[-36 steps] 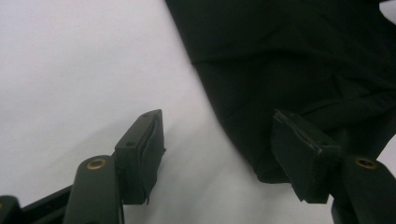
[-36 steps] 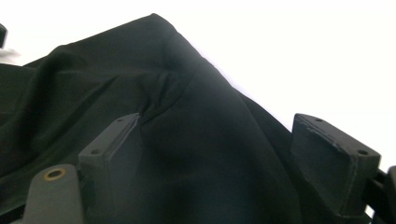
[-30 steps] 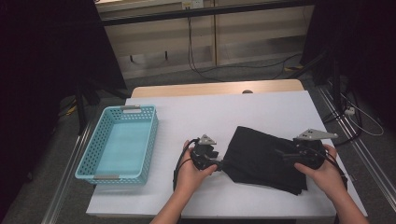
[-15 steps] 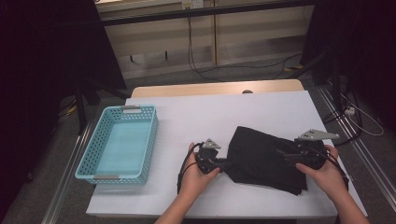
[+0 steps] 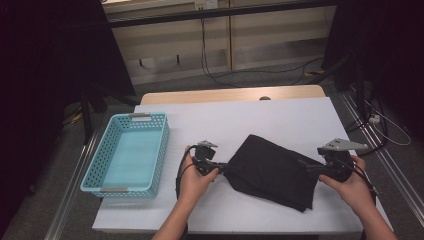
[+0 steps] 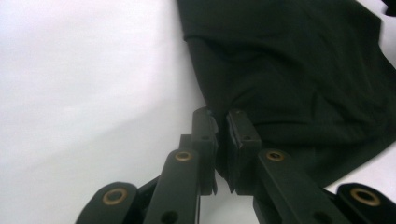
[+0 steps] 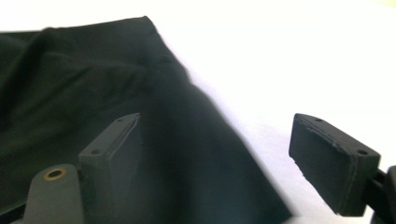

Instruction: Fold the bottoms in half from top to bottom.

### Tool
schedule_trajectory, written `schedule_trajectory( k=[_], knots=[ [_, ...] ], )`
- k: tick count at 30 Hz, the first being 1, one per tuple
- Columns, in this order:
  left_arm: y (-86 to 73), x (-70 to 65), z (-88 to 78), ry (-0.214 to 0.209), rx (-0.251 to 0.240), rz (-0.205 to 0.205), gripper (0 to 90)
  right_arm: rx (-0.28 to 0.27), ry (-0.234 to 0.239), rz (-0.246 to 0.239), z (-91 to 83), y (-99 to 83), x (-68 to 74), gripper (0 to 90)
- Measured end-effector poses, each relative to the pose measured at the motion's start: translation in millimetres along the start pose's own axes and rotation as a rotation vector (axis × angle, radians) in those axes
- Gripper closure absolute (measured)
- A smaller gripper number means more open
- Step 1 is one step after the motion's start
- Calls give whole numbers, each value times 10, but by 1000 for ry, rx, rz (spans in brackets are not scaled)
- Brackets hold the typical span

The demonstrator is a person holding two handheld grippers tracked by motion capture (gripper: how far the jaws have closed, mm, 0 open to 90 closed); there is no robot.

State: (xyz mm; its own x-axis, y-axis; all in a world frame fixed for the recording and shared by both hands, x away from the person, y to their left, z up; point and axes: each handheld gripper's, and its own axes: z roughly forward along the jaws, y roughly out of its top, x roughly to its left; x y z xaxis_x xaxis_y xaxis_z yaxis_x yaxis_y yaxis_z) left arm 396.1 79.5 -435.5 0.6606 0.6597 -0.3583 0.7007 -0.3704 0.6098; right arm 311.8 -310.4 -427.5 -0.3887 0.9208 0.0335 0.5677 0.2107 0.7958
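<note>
Cloth (image 5: 272,170) black, spread lower centre on white table (image 5: 280,120), right of teal basket (image 5: 127,152). Left gripper (image 6: 223,126) just closing, now clamped on cloth's near-left corner, pads pinching the edge. Right gripper (image 7: 215,158) wide apart, jaws straddling cloth's right edge, fabric between but not pressed. Hand (image 5: 192,177) low centre, other hand (image 5: 352,185) lower right.

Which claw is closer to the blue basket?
Left. The left claw sits just beside the blue basket, pinching the black cloth's near corner. The right claw is far across, at the cloth's other end.
</note>
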Motion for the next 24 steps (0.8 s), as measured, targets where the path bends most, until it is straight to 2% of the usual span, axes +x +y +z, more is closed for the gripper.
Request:
schedule_trajectory(
  k=[3, 9, 10, 13, 14, 15, 16, 17, 18, 19, 21, 22, 24],
  knots=[
    [20, 134, -74, 54, -14, -18, 832, -2, 6, 0, -3, 2, 17, 174],
    [57, 343, -200, 137, -40, -19, 833, 0, 18, -10, 11, 2, 62, 174],
    [63, 380, -223, 155, -49, -28, 833, 0, 17, -12, 9, 3, 65, 174],
    [51, 431, -227, 165, -72, -70, 822, -2, 20, -13, 7, 3, 73, 173],
    [43, 431, -215, 167, -78, -79, 802, -2, 24, -15, 12, 3, 79, 173],
    [40, 425, -209, 187, -84, -75, 747, 1, 29, -15, 19, 2, 84, 172],
    [40, 420, -210, 219, -87, -76, 635, 3, 32, -16, 26, 1, 88, 171],
    [37, 419, -224, 213, -85, -93, 530, 7, 36, -17, 33, -2, 94, 172],
    [33, 414, -247, 191, -88, -114, 492, 9, 37, -18, 36, -3, 100, 171],
    [26, 402, -265, 186, -92, -120, 454, 11, 39, -20, 37, -4, 104, 172],
    [6, 373, -279, 190, -73, -113, 389, 14, 44, -24, 43, -3, 111, 172],
    [-11, 364, -272, 181, -71, -113, 382, 14, 46, -26, 49, -2, 115, 171],
    [-50, 350, -241, 189, -57, -113, 377, 19, 51, -27, 65, 1, 126, 171]
  ],
)
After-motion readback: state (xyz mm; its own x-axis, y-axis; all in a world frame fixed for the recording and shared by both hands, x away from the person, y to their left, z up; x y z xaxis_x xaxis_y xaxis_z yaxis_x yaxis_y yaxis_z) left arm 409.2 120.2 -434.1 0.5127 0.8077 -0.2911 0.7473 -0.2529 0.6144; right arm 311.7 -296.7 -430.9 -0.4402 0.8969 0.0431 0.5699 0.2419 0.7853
